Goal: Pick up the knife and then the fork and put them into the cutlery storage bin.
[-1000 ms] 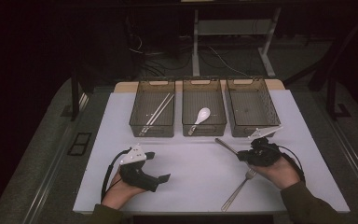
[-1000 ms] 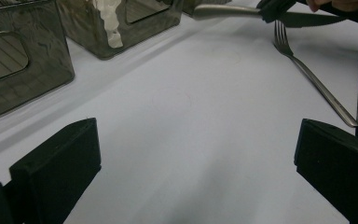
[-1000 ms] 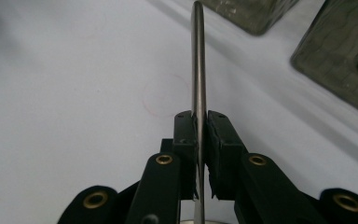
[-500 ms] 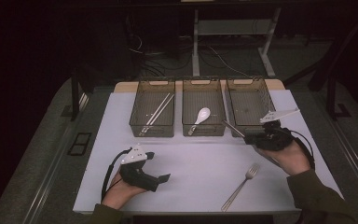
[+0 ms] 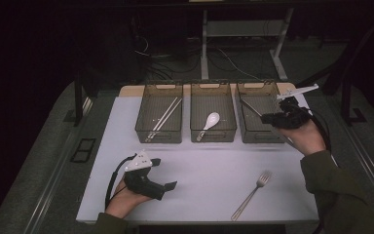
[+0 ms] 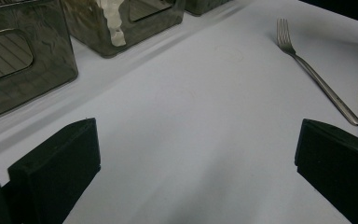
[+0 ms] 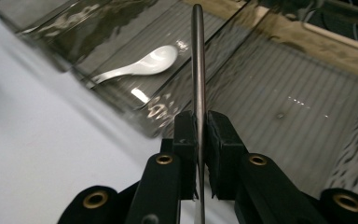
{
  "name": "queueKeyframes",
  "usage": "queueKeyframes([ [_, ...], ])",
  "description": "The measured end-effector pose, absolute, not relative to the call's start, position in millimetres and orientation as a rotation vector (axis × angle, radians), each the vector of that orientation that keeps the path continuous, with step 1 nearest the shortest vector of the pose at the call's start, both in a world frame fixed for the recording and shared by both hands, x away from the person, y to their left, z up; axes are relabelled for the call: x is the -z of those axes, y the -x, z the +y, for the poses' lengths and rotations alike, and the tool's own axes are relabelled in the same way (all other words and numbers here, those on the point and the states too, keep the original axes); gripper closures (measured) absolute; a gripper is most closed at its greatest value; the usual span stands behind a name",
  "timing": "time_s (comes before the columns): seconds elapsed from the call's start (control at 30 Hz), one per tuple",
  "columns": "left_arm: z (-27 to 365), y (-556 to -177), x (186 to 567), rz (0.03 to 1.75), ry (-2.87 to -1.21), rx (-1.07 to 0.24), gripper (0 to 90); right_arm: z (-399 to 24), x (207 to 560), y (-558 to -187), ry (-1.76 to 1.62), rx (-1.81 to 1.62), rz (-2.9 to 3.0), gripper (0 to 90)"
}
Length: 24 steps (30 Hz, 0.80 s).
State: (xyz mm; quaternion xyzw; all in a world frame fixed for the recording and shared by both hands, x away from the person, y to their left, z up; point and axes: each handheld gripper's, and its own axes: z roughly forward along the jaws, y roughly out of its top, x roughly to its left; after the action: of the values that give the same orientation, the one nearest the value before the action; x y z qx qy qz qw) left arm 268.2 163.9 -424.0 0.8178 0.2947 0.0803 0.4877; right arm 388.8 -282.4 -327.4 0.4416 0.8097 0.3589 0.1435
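So the thin flat silver metal utensil point(image 7: 197, 70) is pinched edge-on between the right gripper point(image 7: 198, 140) pads, its far end poking out over the rightmost smoky clear plastic bin point(image 5: 259, 132). One bin left of that sits a white ceramic soup spoon point(image 5: 209, 122). A steel fork point(image 5: 251, 194) lies well in front of that bin on the white table point(image 5: 209, 165). The left gripper point(image 6: 191, 154) rests gaping wide, nothing in it.

dark room, grey floor point(image 5: 39, 161), cables point(image 5: 224, 56), white desk legs point(image 5: 204, 44)

Three bins point(image 5: 213, 119) along the far edge, fork point(image 5: 252, 195) on open mat point(image 5: 199, 165).
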Motion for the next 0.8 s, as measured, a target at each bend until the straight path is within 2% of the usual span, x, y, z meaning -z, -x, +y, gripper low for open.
queueKeyframes([
  [0.4,163,-268,424,0.712,-1.987,-0.187,0.0,-292,332,-460,-1.370,-0.972,2.257,82.3],
  [0.8,164,-267,423,0.703,-1.987,-0.185,0.0,-292,364,-507,-1.473,-0.880,2.226,82.2],
])
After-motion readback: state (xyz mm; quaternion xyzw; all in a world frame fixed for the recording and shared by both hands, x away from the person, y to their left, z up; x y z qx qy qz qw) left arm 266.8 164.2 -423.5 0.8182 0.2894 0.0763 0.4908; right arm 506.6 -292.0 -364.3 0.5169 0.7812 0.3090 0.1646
